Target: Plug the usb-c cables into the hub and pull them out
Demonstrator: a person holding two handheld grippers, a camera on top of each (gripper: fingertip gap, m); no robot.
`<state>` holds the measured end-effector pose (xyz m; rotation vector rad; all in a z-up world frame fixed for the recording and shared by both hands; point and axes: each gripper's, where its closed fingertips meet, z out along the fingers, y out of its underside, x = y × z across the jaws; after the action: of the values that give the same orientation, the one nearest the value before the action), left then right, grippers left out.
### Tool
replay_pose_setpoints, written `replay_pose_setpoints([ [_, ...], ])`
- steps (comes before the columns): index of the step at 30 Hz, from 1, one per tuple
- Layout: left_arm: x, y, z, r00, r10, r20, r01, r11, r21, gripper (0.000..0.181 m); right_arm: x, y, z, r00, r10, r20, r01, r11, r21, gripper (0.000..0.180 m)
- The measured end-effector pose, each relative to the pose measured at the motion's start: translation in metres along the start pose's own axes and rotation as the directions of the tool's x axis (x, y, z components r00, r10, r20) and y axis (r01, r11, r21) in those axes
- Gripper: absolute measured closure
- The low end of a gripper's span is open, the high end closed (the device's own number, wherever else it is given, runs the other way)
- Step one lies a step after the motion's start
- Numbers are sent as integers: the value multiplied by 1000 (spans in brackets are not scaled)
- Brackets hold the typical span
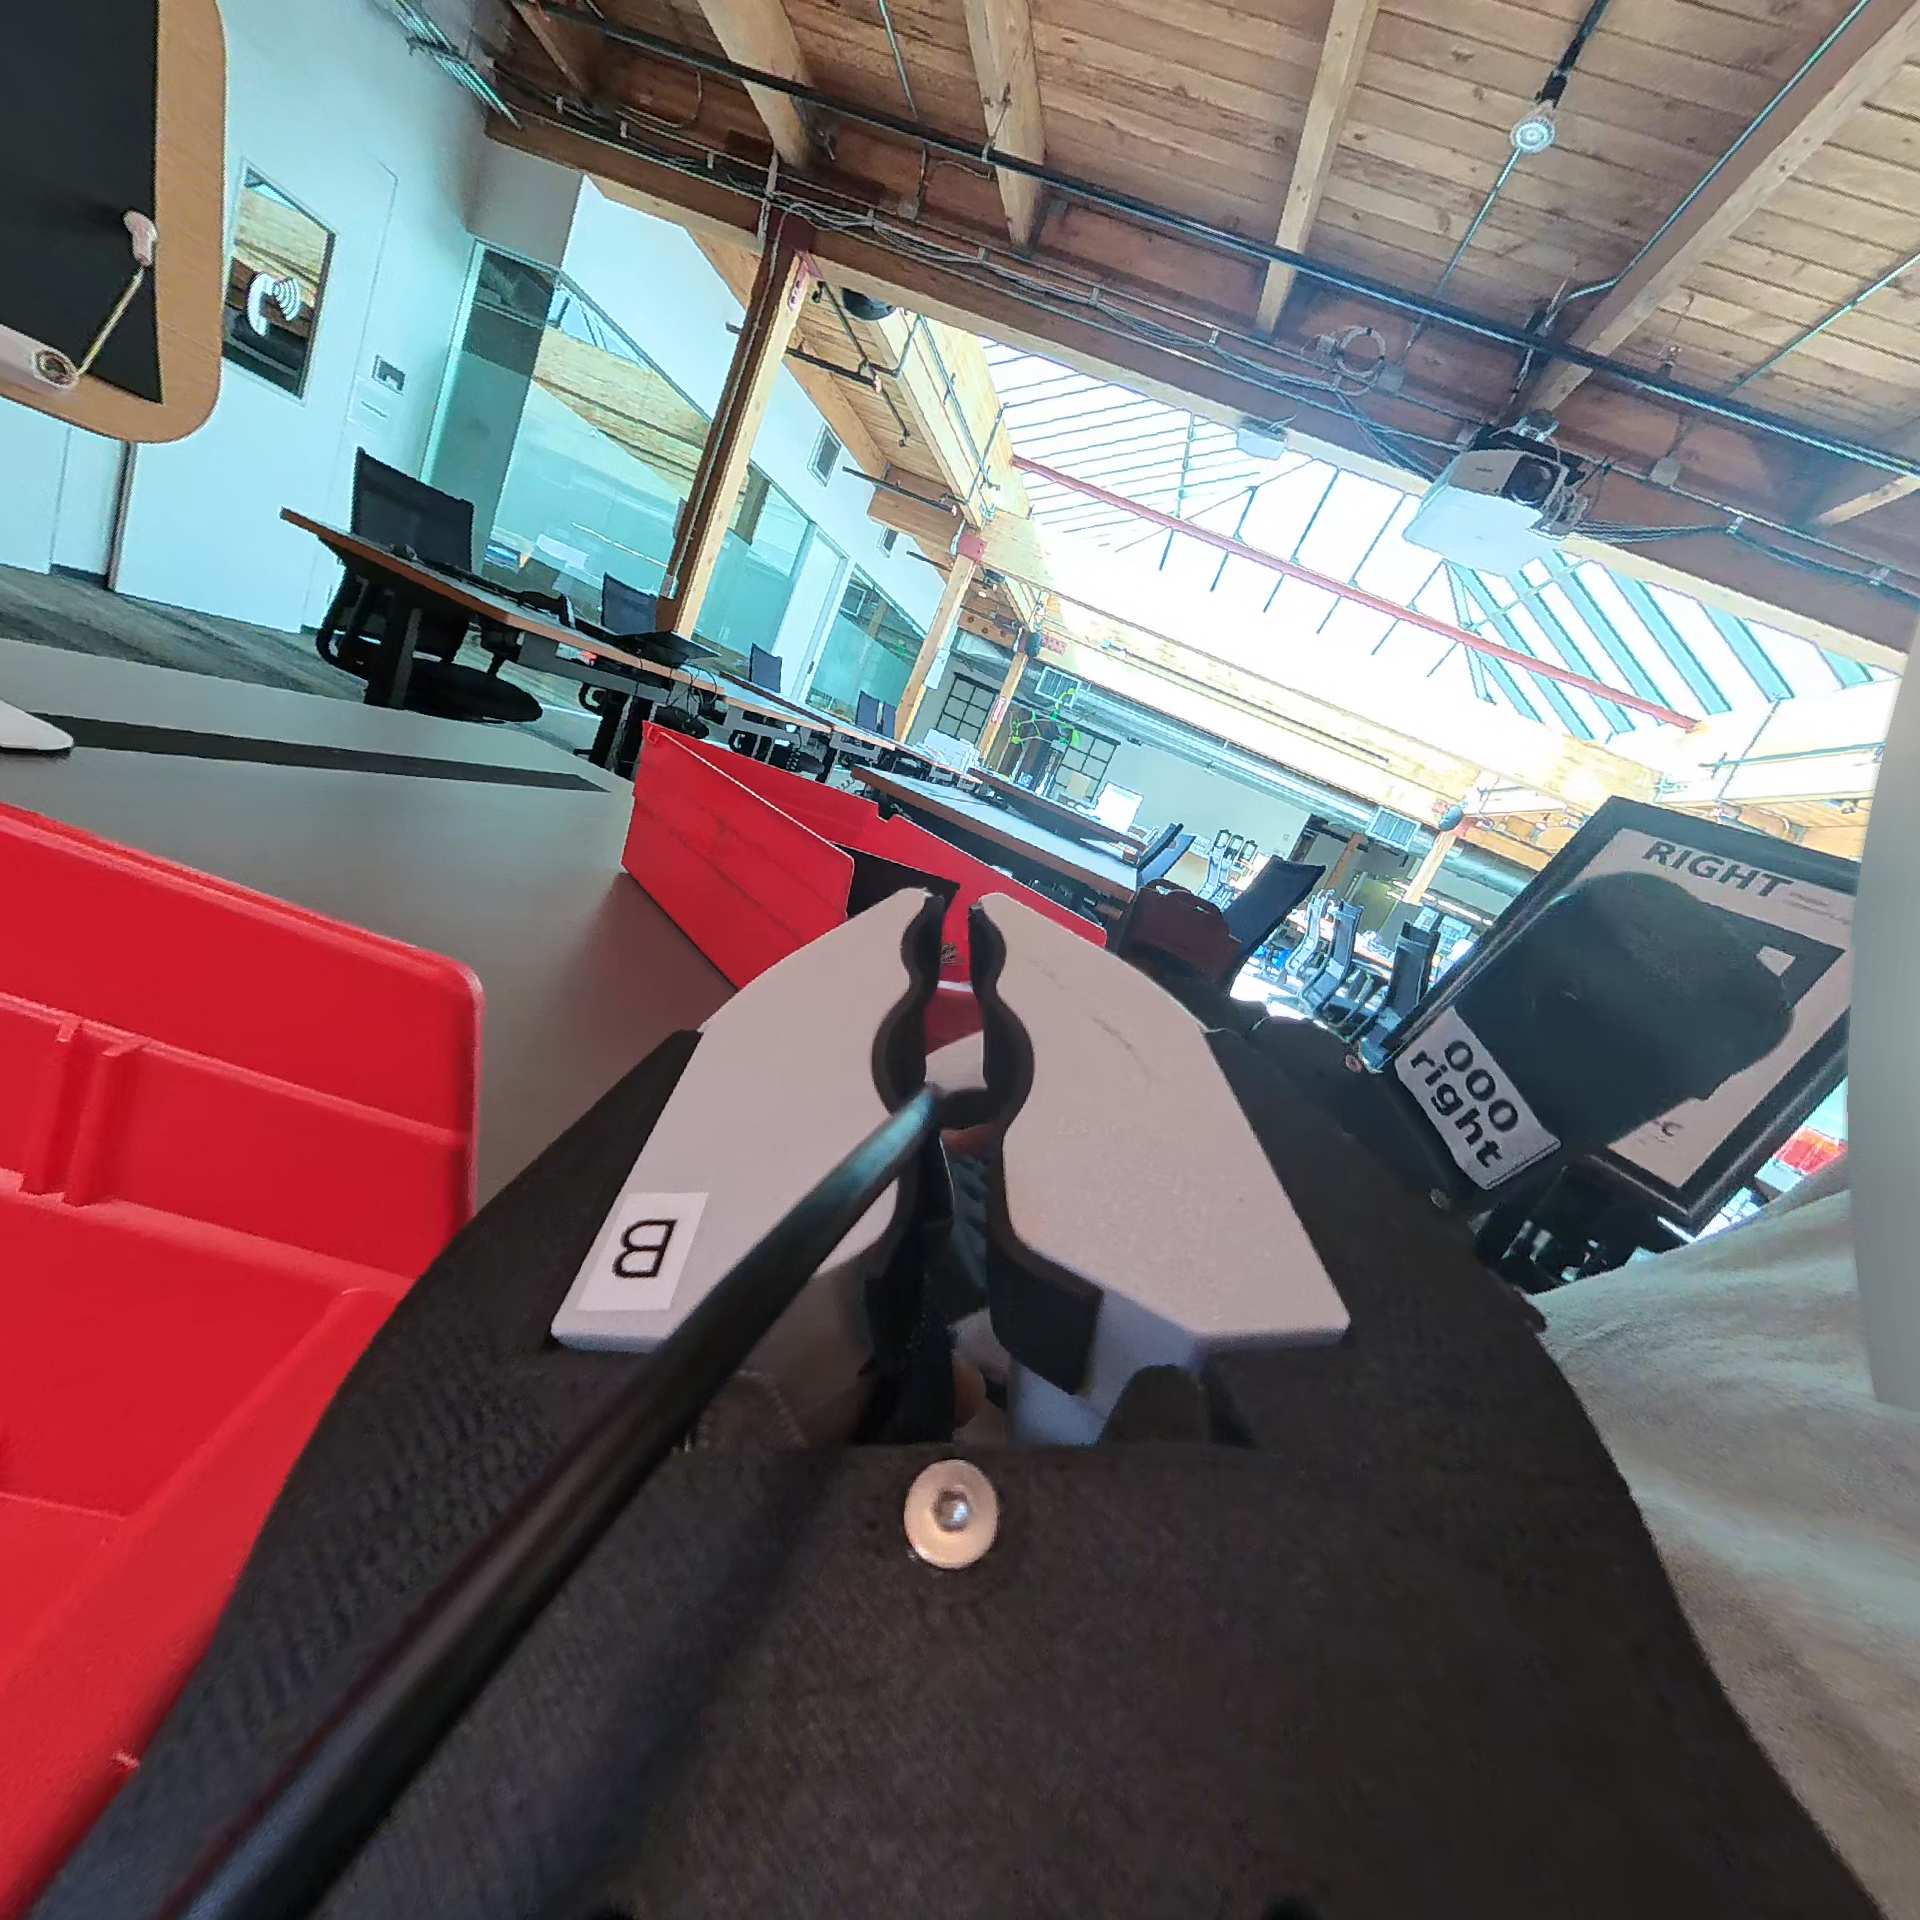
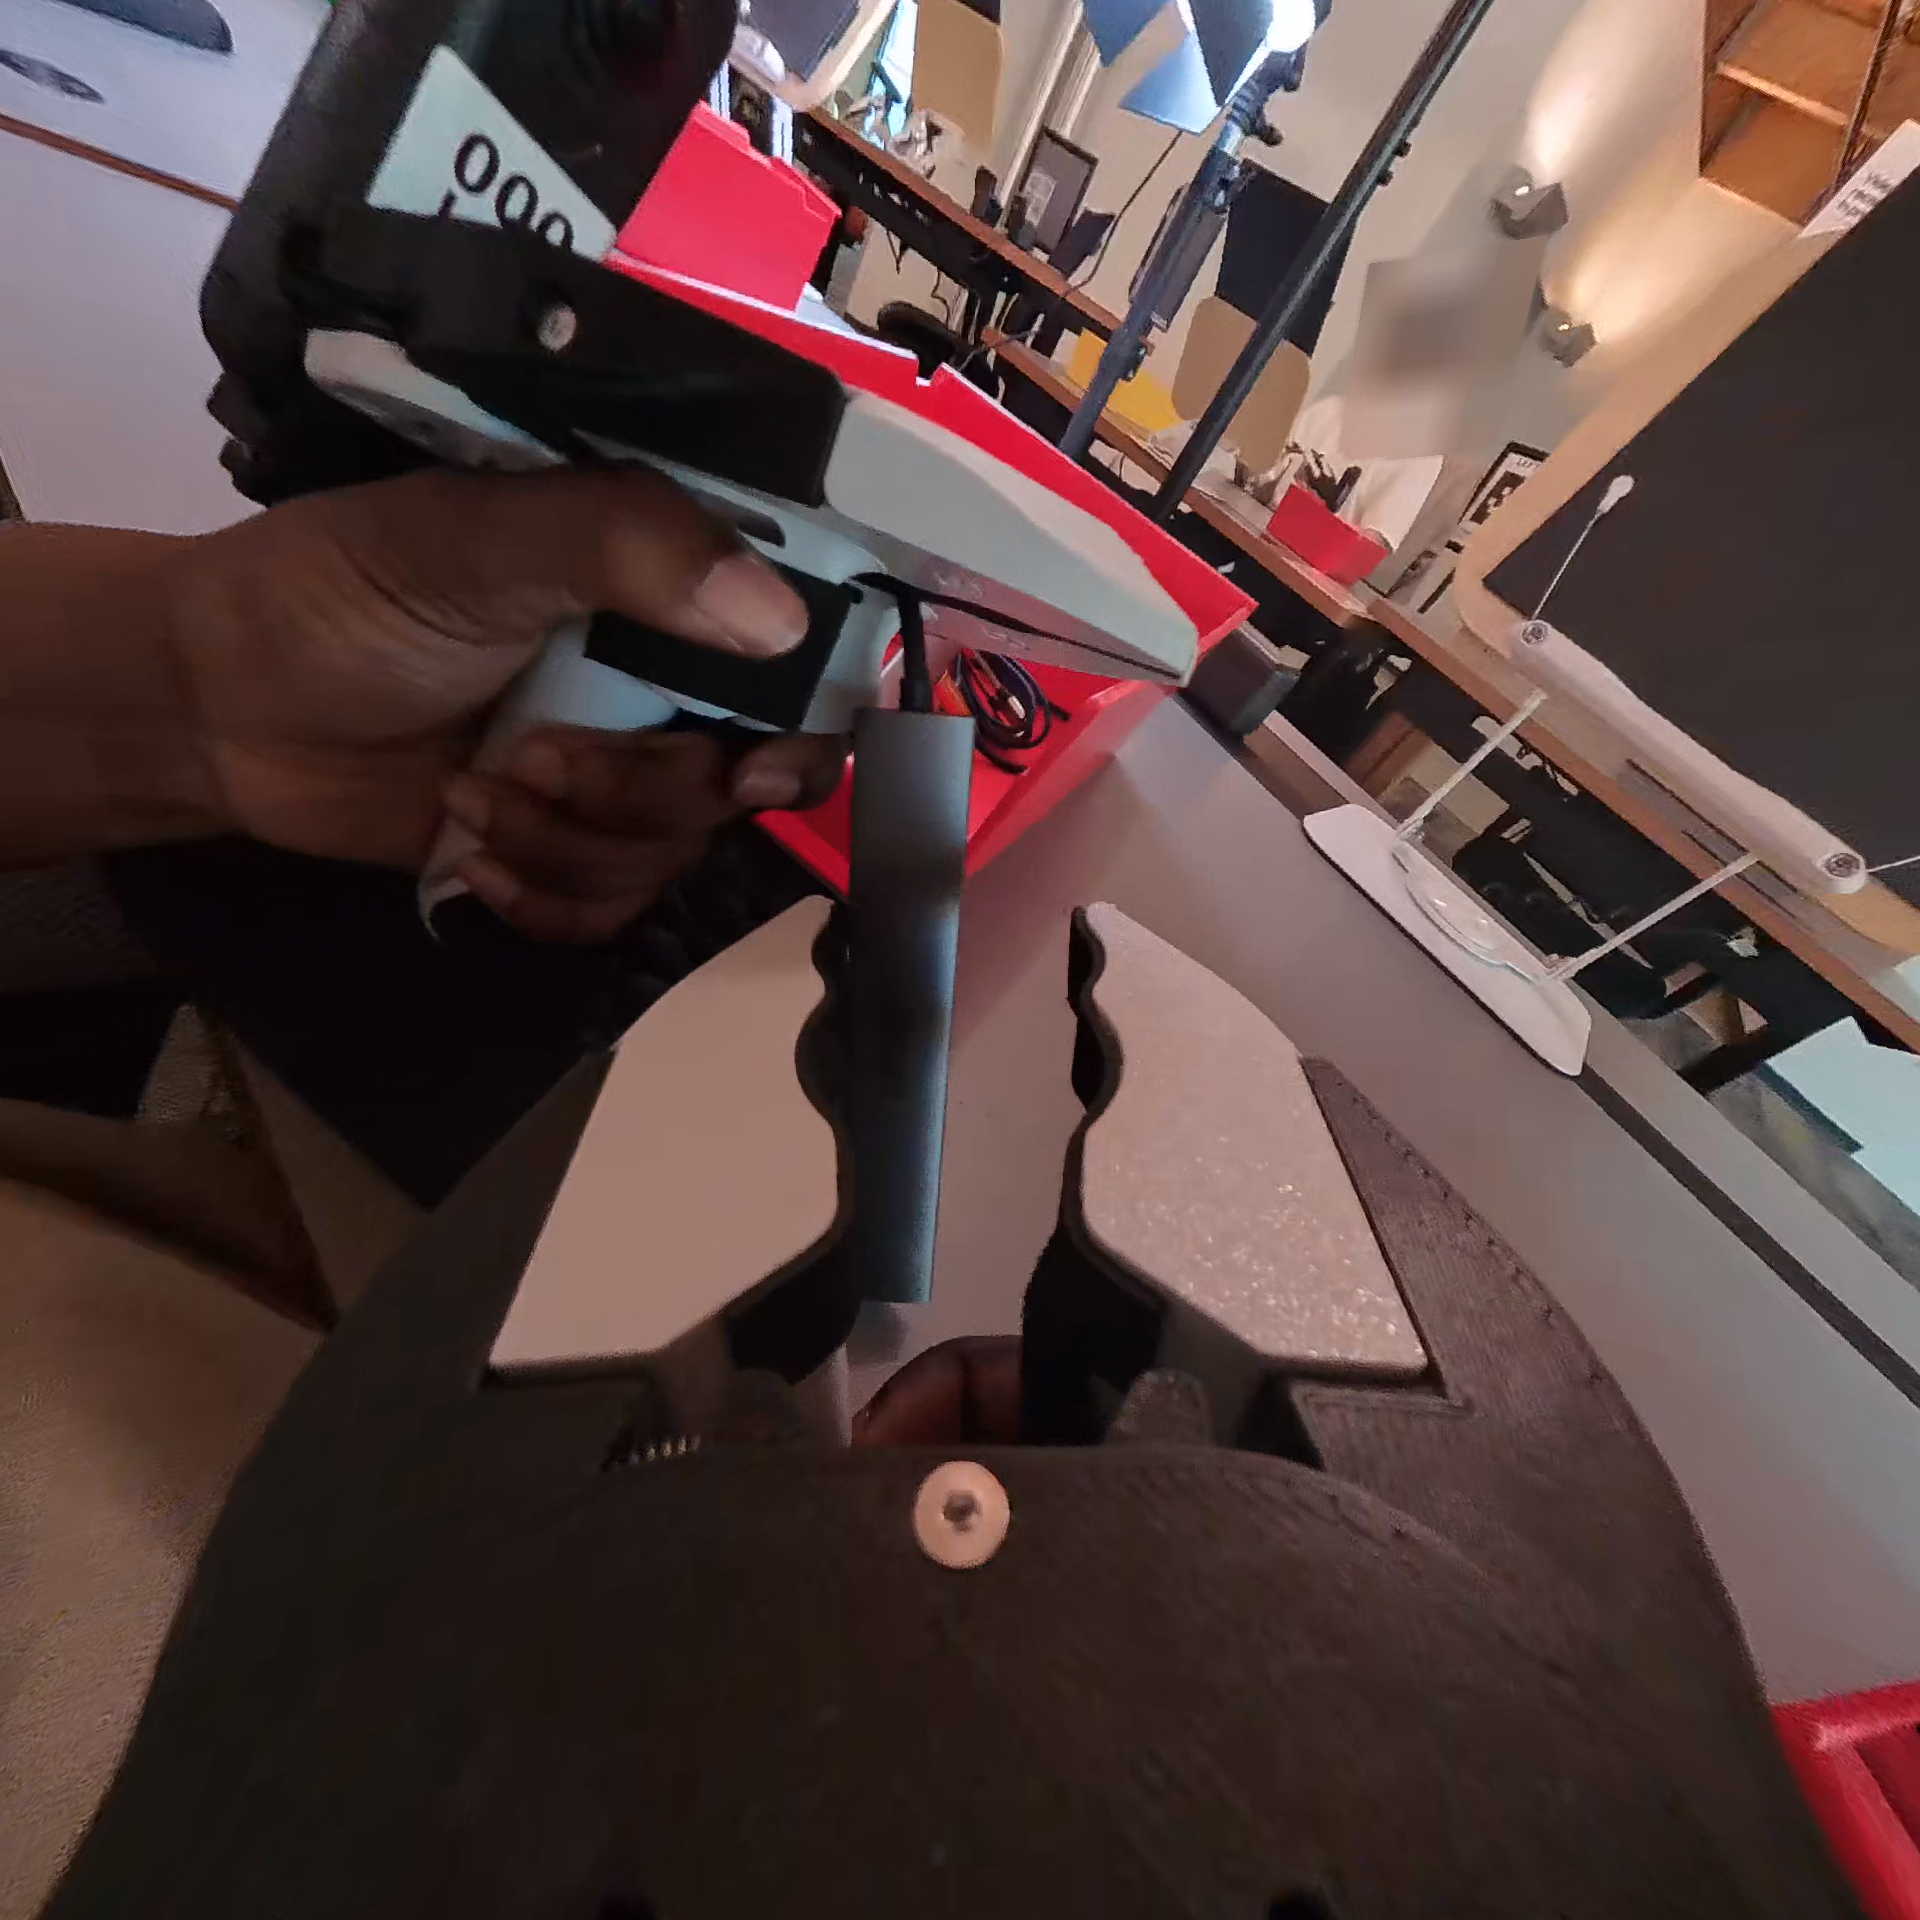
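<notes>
My left gripper (image 1: 954,904) is shut on a black cable (image 1: 727,1320) that passes between its fingers and runs off to the lower left. In the right wrist view a hand holds the left gripper (image 2: 1179,655) up high. The dark grey hub (image 2: 904,987) hangs upright below it on that cable (image 2: 912,644). My right gripper (image 2: 956,914) is open, and the hub's lower part sits between its fingers, close against the left finger (image 2: 686,1143) and apart from the right one. Coiled purple and dark cables (image 2: 1003,696) lie in a red bin (image 2: 1049,790) behind the hub.
Red bins stand on the dark table (image 1: 468,831) at the left (image 1: 208,1143) and ahead (image 1: 727,842). Another red bin corner (image 2: 1849,1787) shows at the lower right. A white stand base (image 2: 1455,925) sits near the table's right edge. The right gripper's body (image 1: 1621,1008) is close on the right. The grippers' ends are close to 5 cm from one another.
</notes>
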<state>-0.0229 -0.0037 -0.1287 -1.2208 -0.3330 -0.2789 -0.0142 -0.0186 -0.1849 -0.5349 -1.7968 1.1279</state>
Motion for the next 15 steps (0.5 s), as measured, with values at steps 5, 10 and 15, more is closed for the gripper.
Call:
replay_pose_setpoints([
  [5, 1, 1, 1, 1000, 8, -1, -8, 1000, -8, 175, -8, 10, 7, 998, -47, 38, 49, 996, -74, 138],
  [10, 3, 3, 2, 1000, 19, -6, -20, 1000, -18, 172, -6, 16, 11, 998, -68, 2, 68, 991, -113, 156],
  [15, 7, 4, 4, 999, 31, -27, -32, 999, -24, 163, -1, 15, 9, 1000, -20, -4, 19, 995, -101, 157],
])
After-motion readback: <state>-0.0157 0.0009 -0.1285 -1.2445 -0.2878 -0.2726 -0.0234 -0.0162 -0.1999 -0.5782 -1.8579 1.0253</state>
